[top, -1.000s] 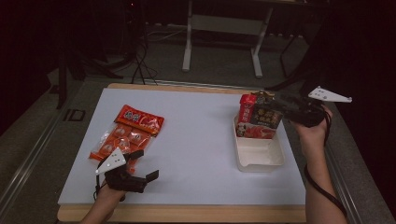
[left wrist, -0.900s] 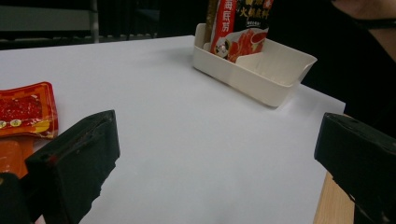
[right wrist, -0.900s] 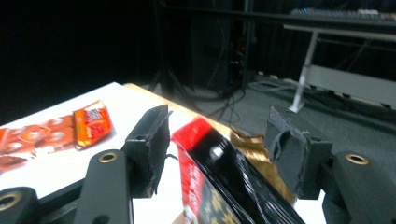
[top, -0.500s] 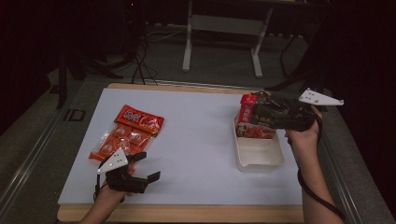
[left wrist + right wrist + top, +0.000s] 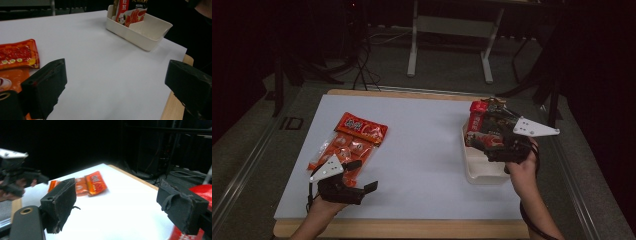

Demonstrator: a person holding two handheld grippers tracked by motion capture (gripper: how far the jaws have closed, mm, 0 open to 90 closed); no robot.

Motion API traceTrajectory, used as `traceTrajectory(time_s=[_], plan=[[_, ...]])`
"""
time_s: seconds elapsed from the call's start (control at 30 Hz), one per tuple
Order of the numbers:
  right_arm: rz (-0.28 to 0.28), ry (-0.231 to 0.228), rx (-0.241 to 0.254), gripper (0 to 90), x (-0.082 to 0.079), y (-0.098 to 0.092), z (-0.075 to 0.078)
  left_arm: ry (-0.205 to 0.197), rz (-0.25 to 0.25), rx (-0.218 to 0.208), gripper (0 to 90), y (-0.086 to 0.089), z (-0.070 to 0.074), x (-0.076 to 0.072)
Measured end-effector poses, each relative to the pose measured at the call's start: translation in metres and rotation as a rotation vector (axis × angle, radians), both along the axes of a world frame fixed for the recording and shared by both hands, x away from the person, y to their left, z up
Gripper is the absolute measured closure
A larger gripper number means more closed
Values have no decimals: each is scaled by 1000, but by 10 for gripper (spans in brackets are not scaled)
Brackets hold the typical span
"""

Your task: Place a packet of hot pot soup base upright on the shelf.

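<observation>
dark floor and a metal stand frame are sitting behind a white table [image 5: 422, 150] with a wooden edge.

the right gripper [image 5: 484, 142] is hanging over the cream bin [image 5: 484, 172] at the table's right side, its jaws having just been opening and now standing wide apart with nothing pressed between them. in the right gripper view a red packet [image 5: 200, 192] is showing just behind the right-hand jaw, partly hidden by it. from above, that snack packet [image 5: 477, 122] is standing upright in the far end of the bin, right beside the gripper; whether a jaw is touching it cannot be told. the near end of the bin is lying bare.

the left gripper [image 5: 362, 176] is resting low near the front left edge of the table, its jaws also spread wide and gripping nothing, pointing across the white surface. just beyond it and to its left, an orange snack packet [image 5: 342, 150] is lying flat, with a red-orange one [image 5: 361, 127] overlapping its far end. both are well apart from the bin. in the left gripper view the orange packets [image 5: 17, 53] are showing beside the left-hand jaw, and the bin [image 5: 140, 35] is sitting far across the table.
</observation>
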State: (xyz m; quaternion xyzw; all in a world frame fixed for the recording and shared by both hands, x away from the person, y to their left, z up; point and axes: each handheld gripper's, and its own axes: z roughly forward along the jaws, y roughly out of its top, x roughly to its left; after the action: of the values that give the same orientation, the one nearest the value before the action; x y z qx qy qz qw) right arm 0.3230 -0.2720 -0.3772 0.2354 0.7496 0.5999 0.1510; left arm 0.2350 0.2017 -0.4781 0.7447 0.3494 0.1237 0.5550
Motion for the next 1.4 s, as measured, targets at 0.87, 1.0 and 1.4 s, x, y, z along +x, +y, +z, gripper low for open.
traceTrajectory(time_s=[0.87,1.0,1.4], plan=[[-14,14,6,135,-56,-20,-23,77,248,102,562,84,-5,21],[3,12,22,140,-60,-21,-25,107,328,144,715,98,-10,31],[27,29,12,139,-61,-14,-34,176,422,262,899,118,-30,64]])
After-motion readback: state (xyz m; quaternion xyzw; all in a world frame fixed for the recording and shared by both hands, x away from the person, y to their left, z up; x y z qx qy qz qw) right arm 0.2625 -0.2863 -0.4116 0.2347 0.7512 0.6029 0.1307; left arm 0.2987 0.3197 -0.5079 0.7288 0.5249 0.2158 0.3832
